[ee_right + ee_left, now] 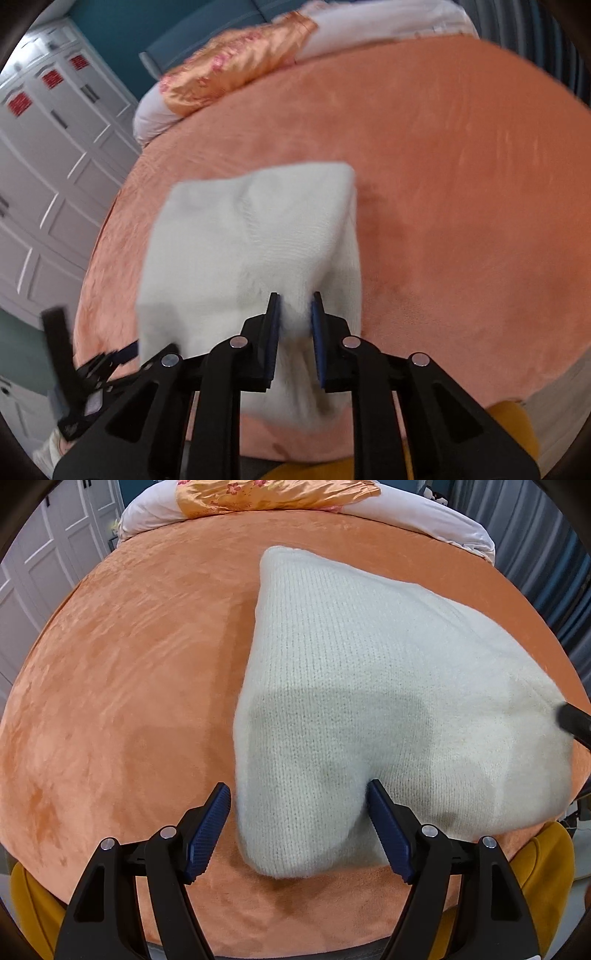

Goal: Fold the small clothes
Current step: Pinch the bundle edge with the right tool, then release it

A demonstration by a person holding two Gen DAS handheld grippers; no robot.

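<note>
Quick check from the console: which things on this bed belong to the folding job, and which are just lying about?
In the job: white knit garment, left gripper, right gripper.

Lying about: orange satin pillow, white bedding, white wardrobe. The orange bedcover is only the work surface.

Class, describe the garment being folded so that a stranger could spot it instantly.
Start at the orange bedspread covering the bed. On it lies a cream knitted garment, folded and fuzzy. It is the only pale knit there; the pillow at the head is shiny and flowered.
</note>
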